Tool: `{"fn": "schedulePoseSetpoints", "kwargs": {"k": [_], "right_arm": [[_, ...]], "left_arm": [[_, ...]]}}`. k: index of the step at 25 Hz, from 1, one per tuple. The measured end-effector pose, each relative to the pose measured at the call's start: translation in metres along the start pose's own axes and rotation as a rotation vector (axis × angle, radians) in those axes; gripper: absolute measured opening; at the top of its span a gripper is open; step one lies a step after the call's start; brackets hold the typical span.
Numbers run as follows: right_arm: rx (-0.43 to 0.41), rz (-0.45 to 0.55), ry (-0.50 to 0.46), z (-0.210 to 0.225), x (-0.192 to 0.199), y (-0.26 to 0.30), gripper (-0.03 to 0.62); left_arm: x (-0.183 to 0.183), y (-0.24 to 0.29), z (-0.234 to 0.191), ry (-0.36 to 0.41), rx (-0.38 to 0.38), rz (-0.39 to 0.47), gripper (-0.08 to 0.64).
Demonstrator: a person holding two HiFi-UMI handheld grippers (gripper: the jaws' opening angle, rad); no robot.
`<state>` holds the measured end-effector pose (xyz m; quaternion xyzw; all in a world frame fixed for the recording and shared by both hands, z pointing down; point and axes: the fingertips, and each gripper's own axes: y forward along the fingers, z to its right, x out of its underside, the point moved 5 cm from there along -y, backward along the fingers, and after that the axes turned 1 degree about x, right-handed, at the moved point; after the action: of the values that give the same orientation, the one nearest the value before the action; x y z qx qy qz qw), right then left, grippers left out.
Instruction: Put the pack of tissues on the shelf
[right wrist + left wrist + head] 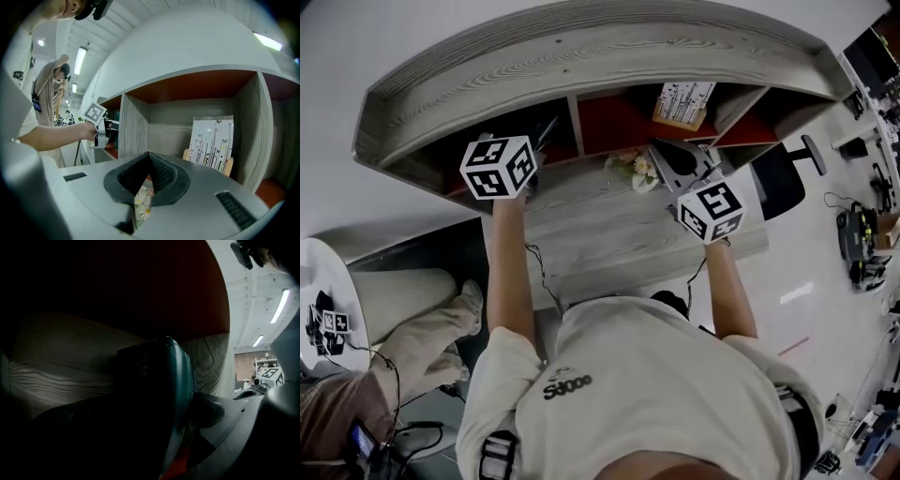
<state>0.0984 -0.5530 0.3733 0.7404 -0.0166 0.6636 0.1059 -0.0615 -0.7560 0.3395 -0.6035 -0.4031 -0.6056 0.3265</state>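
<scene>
The tissue pack (634, 169), printed with flowers, hangs in front of the shelf's middle compartment with my right gripper (656, 161) shut on it. In the right gripper view only a floral sliver of the pack (143, 201) shows under the pinched jaws of the right gripper (149, 158). My left gripper (544, 133) reaches into the left compartment. In its own view a dark teal glossy object (176, 394) fills the space between the jaws of the left gripper (159, 427), which look shut on it. The wood-grain shelf (581, 56) has red-lined compartments.
A white card with butterflies and stems (211, 143) leans at the back of the right-hand compartment (684, 103). A wooden divider (133, 126) separates it from the left one. A person in beige trousers (412, 309) stands at the left beside a white round table (323, 272).
</scene>
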Motion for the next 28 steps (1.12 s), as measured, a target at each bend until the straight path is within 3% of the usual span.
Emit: {"fn": "schedulePoseSetpoints", "kwargs": {"k": [5, 13, 24, 28], "right_arm": [[-0.004, 0.002, -0.010, 0.002, -0.006, 0.005, -0.006], [-0.005, 0.015, -0.025, 0.000, -0.013, -0.010, -0.006], [-0.102, 0.078, -0.141, -0.011, -0.045, -0.086, -0.006], [-0.132, 0.090, -0.148, -0.011, -0.045, -0.116, -0.007]], "left_arm": [[-0.001, 0.000, 0.001, 0.016, 0.005, -0.003, 0.488], [-0.012, -0.038, 0.011, 0.024, -0.102, 0.038, 0.489], [0.012, -0.128, 0.093, 0.044, -0.230, -0.084, 0.484], [0.030, -0.159, 0.139, 0.025, -0.261, -0.111, 0.352]]}}
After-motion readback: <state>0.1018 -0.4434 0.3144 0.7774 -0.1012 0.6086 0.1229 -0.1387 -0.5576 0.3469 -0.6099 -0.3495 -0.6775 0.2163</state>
